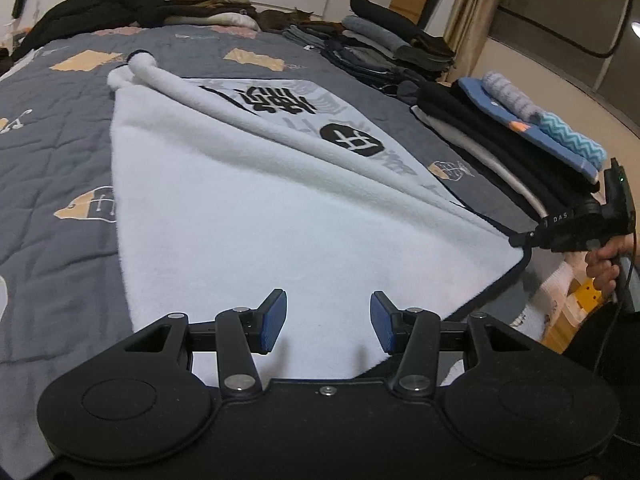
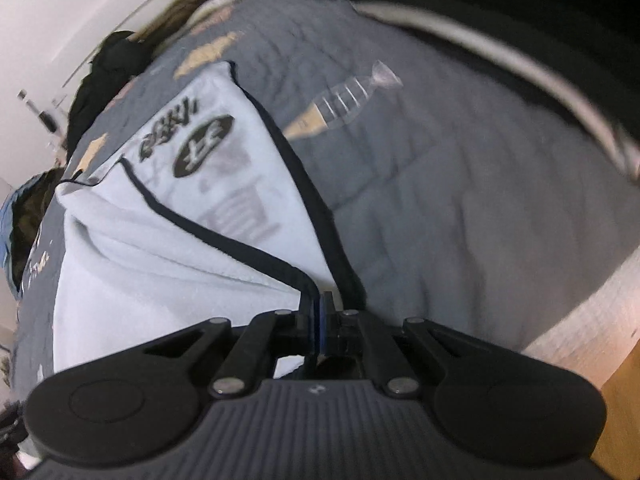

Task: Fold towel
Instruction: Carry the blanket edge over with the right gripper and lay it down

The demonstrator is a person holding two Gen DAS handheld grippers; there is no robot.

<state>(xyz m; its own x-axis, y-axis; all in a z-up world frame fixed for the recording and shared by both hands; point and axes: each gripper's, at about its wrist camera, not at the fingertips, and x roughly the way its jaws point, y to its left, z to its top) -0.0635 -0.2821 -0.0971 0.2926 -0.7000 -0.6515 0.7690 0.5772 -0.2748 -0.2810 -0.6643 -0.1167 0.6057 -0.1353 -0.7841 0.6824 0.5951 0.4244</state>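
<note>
Left wrist view: left gripper hovers over the near end of the towel, fingers released, nothing between them. Towel lies on the bed, white underside up, one long edge turned over diagonally so the printed side shows beyond the fold. Right gripper at the towel's right corner, a hand behind it. Stacks of folded clothes line the bed's right side, close to that corner; dark coat and more piles at the far end.

Right wrist view (blurred): right gripper clenched on the towel's black-trimmed corner. Judgement: lay this corner down square on the matching edge, keep the cloth taut, steer clear of the clothes stacks; left fingers free to pin or smooth the crease
</note>
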